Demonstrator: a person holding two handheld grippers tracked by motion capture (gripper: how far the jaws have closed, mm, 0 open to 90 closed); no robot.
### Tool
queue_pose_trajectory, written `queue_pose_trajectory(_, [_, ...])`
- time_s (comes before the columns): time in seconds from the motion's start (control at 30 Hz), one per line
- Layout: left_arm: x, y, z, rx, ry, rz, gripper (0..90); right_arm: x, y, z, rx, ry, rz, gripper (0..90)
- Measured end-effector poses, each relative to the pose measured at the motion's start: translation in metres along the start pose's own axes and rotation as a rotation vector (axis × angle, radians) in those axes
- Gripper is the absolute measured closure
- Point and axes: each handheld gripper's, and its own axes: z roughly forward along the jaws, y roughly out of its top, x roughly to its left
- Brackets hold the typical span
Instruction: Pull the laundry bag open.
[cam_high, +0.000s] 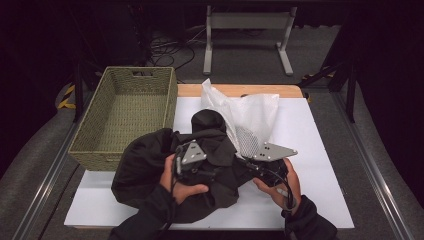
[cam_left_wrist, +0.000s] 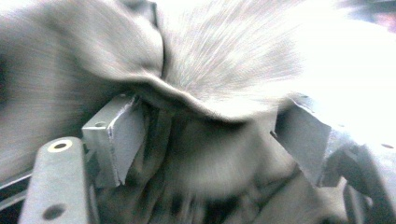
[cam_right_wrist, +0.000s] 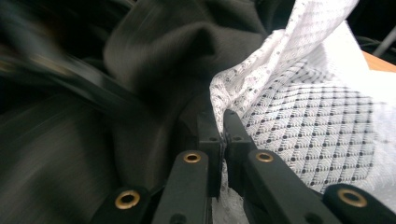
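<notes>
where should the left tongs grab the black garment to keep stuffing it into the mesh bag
On the raised fold of the black garment lying between the open left tongs, coming from the person's side and pushing toward the white mesh bag. The fold stands up as a ridge, thin enough to pinch, while the right tongs hold the bag's edge.

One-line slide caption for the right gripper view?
Right gripper shut on the white mesh bag edge, beside the dark garment.

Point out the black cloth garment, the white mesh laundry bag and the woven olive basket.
black cloth garment (cam_high: 142, 165), high view, on its left fold.
white mesh laundry bag (cam_right_wrist: 322, 135), right gripper view, on its dotted mesh panel.
woven olive basket (cam_high: 95, 152), high view, on its near wall.
</notes>
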Motion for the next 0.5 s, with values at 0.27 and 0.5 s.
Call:
queue_pose_trajectory(0.27, [0.012, 0.012, -0.027, -0.078, 0.051, 0.047, 18.1, 0.0, 0.002, -0.007, -0.017, -0.01, -0.003, 89.1])
queue_pose_trajectory(0.5, [0.045, 0.047, 0.023, 0.028, 0.068, 0.04, 22.6, 0.0, 0.01, -0.007, -0.064, 0.002, 0.006, 89.1])
